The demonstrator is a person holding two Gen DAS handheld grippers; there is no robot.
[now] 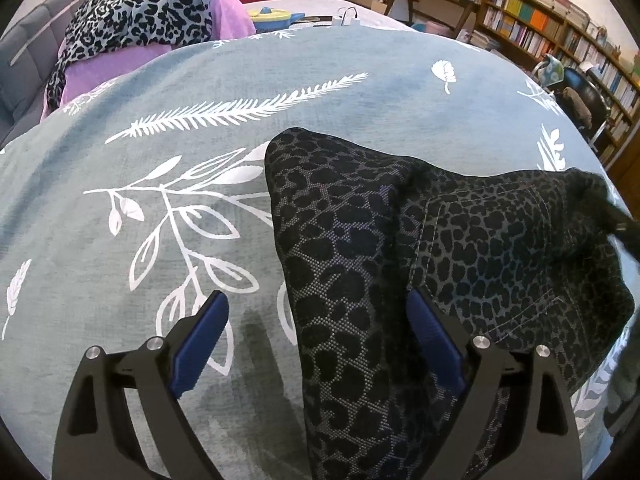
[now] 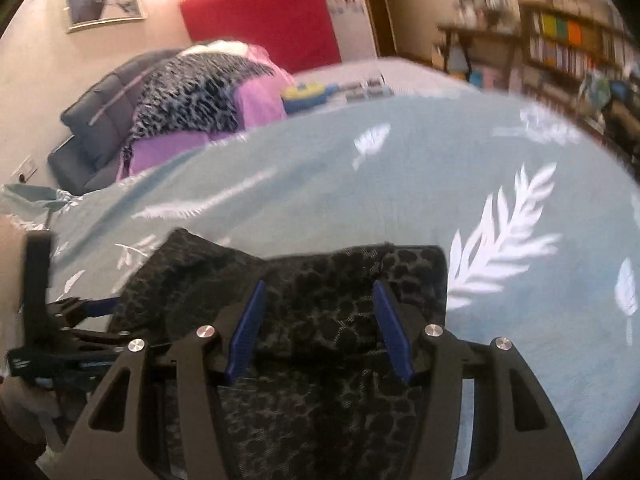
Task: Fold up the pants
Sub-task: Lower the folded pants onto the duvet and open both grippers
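Note:
Dark leopard-print pants (image 1: 360, 264) lie folded on the blue leaf-print bedspread (image 1: 208, 92); a stitched back pocket (image 1: 500, 248) faces up. My left gripper (image 1: 316, 300) is wide open just above them, its left pad (image 1: 200, 344) over the bedspread and its right pad (image 1: 434, 340) over the cloth. Part of the right gripper (image 1: 622, 226) shows at the pants' right corner. In the right wrist view, the right gripper (image 2: 319, 288) hangs open over the pants (image 2: 320, 308), nothing pinched between its blue pads. The left gripper (image 2: 60, 320) sits at the pants' left end.
A pile of grey leopard-print and purple clothing (image 1: 152, 20) lies at the bed's far left against a grey headboard (image 1: 28, 52). A yellow and blue toy pot (image 1: 272, 18) stands further back. Bookshelves (image 1: 560, 36) and a dark chair (image 1: 580, 100) stand on the right.

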